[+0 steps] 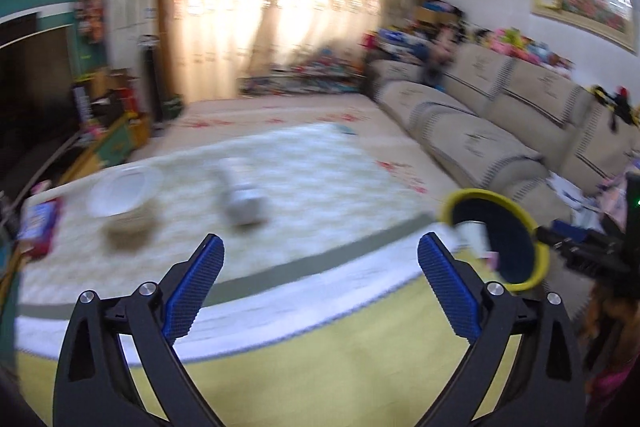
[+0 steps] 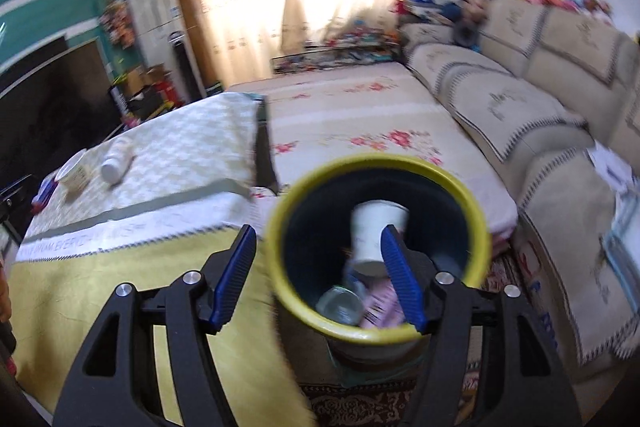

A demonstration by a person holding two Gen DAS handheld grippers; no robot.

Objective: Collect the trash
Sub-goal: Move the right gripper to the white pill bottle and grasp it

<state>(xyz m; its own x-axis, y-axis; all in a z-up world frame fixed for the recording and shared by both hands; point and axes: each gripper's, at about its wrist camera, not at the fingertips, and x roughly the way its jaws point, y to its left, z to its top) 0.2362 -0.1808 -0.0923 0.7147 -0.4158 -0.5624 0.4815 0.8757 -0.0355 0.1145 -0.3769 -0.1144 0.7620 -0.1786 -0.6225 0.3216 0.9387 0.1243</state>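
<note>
Below the right tool (image 2: 320, 279) stands the bin (image 2: 476, 227), a paper cup (image 2: 376, 227) inside; its jaws sit half apart, empty. Left tool (image 1: 320, 287) gapes wide, empty, over the desk (image 1: 320, 187); white bottle (image 1: 240, 203) ahead.

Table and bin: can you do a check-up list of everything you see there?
Surface: table with pale patterned cloth.
Job's things: yellow-rimmed bin holds a paper cup, a clear cup and a wrapper; white bottle and paper bowl lie on the table.
Clutter: toys along the far wall.
Grippers: left claw open, empty; right claw straddles the bin's rim, grip unclear.
Cables: nothing seen.
Surroundings: sofa, curtains.
</note>
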